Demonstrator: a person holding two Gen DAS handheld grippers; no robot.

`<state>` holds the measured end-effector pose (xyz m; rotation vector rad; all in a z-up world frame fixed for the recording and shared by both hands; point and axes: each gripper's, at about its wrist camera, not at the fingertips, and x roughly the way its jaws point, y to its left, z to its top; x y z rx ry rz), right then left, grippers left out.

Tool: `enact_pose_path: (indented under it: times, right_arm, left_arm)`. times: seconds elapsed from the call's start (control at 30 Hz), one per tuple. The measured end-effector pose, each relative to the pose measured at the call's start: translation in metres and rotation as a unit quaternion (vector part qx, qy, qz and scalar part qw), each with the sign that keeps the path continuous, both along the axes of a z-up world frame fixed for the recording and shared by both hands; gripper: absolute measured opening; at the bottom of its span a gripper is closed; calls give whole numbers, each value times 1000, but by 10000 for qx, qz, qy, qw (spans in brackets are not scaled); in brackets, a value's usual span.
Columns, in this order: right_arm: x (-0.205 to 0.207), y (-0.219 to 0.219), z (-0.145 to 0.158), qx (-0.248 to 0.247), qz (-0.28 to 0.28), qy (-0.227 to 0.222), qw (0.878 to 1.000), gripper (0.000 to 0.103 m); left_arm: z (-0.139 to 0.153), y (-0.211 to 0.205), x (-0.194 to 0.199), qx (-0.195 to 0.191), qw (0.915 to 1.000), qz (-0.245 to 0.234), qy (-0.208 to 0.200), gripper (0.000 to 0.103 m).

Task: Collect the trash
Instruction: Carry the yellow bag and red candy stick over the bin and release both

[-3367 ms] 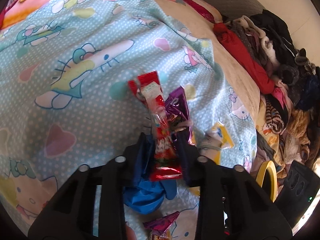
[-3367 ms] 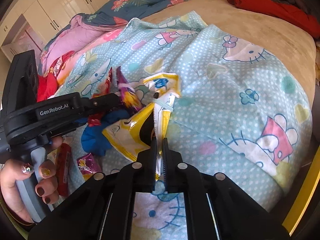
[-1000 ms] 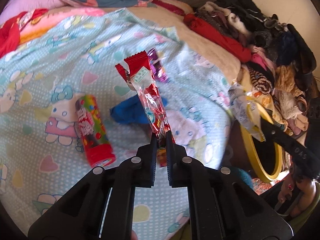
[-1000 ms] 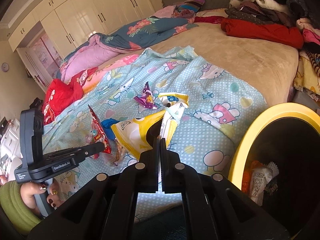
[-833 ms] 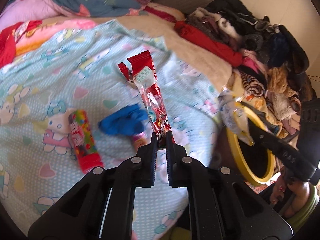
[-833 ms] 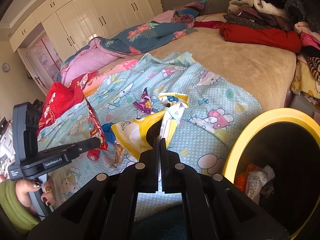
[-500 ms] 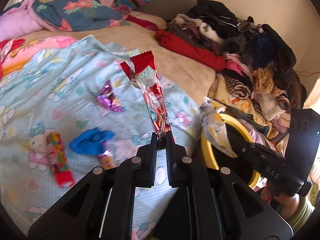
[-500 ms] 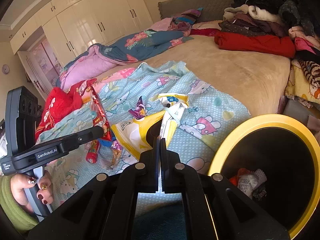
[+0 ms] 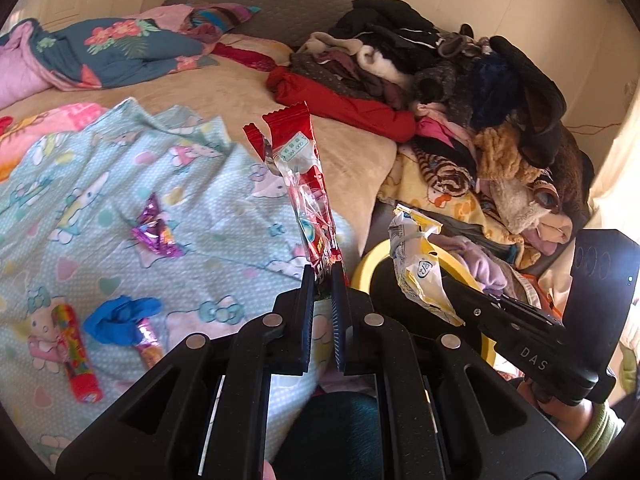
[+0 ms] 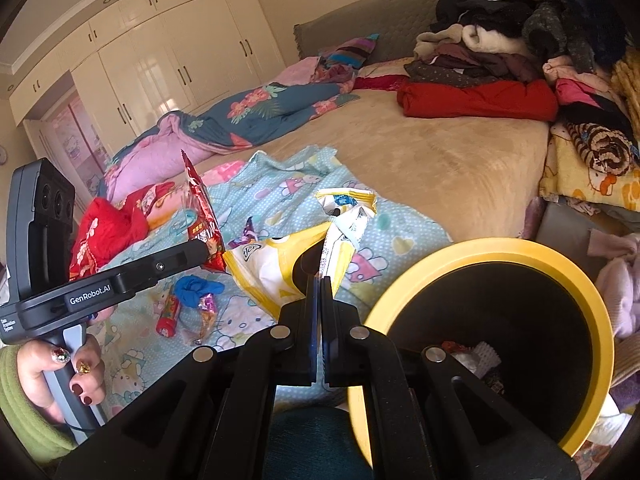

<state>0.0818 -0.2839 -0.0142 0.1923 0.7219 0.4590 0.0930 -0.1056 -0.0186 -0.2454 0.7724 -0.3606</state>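
Note:
My left gripper point(image 9: 322, 271) is shut on the bottom end of a long red snack wrapper point(image 9: 305, 184), which stands upright above the bed's edge. The same red wrapper point(image 10: 202, 224) shows in the right wrist view at the tip of the left gripper point(image 10: 208, 252). My right gripper point(image 10: 321, 280) is shut on a yellow and white wrapper point(image 10: 280, 268), held just left of the yellow-rimmed bin point(image 10: 472, 252). From the left wrist view that yellow wrapper point(image 9: 416, 268) hangs over the bin's rim point(image 9: 366, 258). Some trash lies in the bin's dark bottom.
On the light blue cartoon sheet point(image 9: 100, 208) lie a purple wrapper point(image 9: 154, 232), a blue glove point(image 9: 120, 314), a red candy tube point(image 9: 76, 354) and a small pink wrapper point(image 9: 146, 340). A heap of clothes point(image 9: 460, 92) covers the bed's right side. White wardrobes point(image 10: 140, 68) stand behind.
Both grippers have drawn back from the sheet toward the bin, each still holding its wrapper. The bin's rim now fills more of the right wrist view. The purple wrapper stays on the sheet.

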Motion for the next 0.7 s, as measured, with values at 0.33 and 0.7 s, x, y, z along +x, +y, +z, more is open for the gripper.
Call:
enact_pose_path:
  times: [0.33,0.7]
  right_arm:
    - [-4,-42,-5,120,-468,48,9988,2]
    - [-2,-84,-17,289,-993,143,9945,2]
  left_arm:
    - [0,-35,2,29,9994,-358,-20,4]
    - [-3,-74,2,114,9970,-764,7,4]
